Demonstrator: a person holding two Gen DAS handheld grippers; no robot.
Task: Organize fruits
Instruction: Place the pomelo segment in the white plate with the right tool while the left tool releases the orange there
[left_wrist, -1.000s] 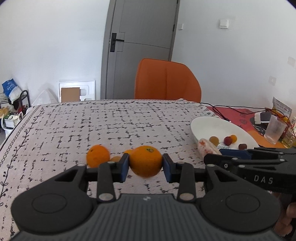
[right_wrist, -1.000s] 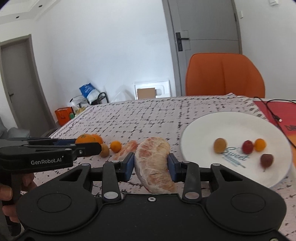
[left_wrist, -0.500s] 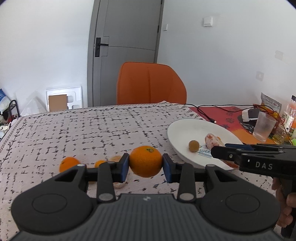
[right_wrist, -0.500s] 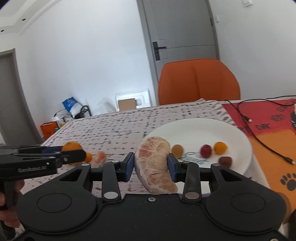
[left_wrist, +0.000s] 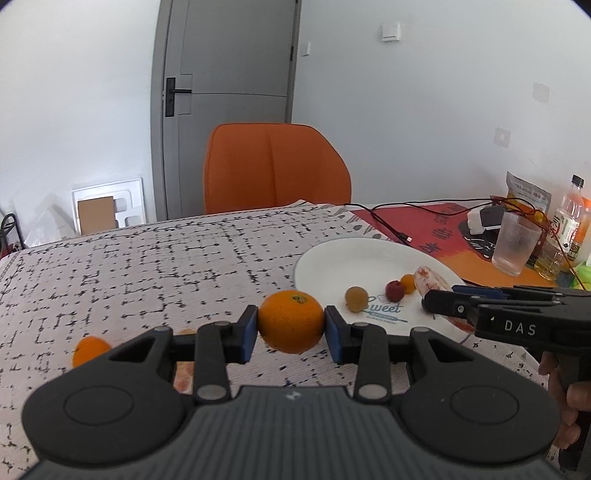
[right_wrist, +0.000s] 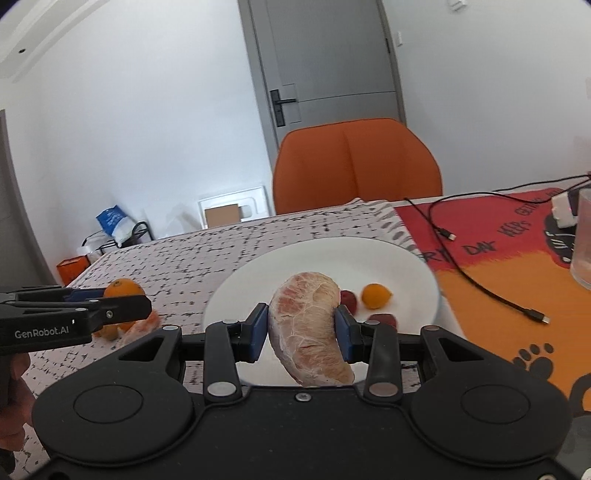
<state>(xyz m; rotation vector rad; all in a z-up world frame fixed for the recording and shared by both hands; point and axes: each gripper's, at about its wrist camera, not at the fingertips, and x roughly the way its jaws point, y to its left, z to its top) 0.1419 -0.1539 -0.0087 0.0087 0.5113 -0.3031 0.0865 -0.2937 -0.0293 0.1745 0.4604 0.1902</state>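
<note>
Here the left claw (left_wrist: 291, 328) is clamped on a whole orange (left_wrist: 291, 320), held above the worktop (left_wrist: 147, 266) just at the plate's 8 o'clock edge. The right claw (right_wrist: 301, 332) grips a peeled pomelo segment (right_wrist: 308, 328) over the near part of the white plate (right_wrist: 406, 273). On the plate, at 1 o'clock from the segment, lie a small orange fruit (right_wrist: 375, 295) and two red ones (right_wrist: 349, 299). More oranges (left_wrist: 89, 349) remain on the worktop at 9 o'clock of the left claw.
</note>
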